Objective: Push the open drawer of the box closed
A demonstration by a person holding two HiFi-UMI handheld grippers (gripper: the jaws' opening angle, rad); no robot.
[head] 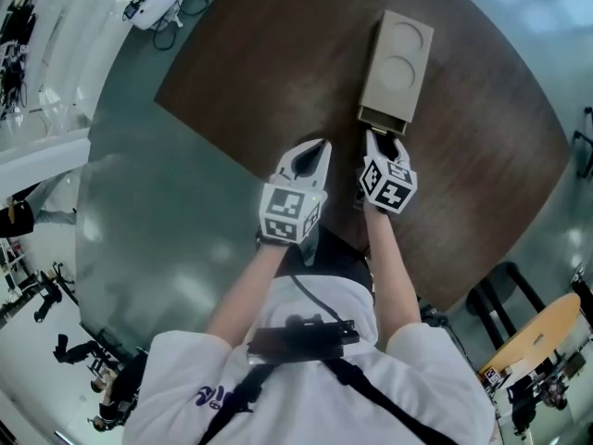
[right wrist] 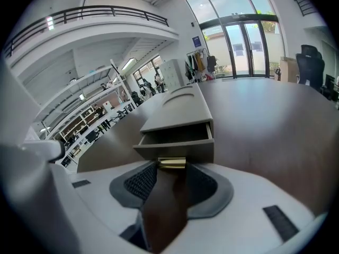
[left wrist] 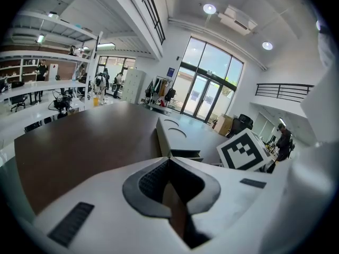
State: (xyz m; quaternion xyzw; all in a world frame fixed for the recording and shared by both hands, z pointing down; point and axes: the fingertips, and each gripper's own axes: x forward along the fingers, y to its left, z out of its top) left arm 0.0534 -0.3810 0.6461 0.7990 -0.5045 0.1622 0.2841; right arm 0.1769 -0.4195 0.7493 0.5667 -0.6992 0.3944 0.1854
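Tongs: left gripper (head: 312, 153) pressed together, empty, over table (head: 269, 72) | right gripper (head: 385, 143) spread, brass handle (right wrist: 172, 163) at its tips, unpinched | drawer (right wrist: 179, 148) partly open, facing person, in box (head: 397, 63) on table.

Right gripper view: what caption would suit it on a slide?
Open right gripper at the brass handle of a beige box's part-open drawer.

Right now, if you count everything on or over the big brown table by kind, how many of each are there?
Beige rectangular box: 1
Open beige drawer: 1
Shiny brass drawer handle: 1
White two-jaw grippers: 2, the left gripper and the right gripper
Dark brown wooden table: 1
Total: 6
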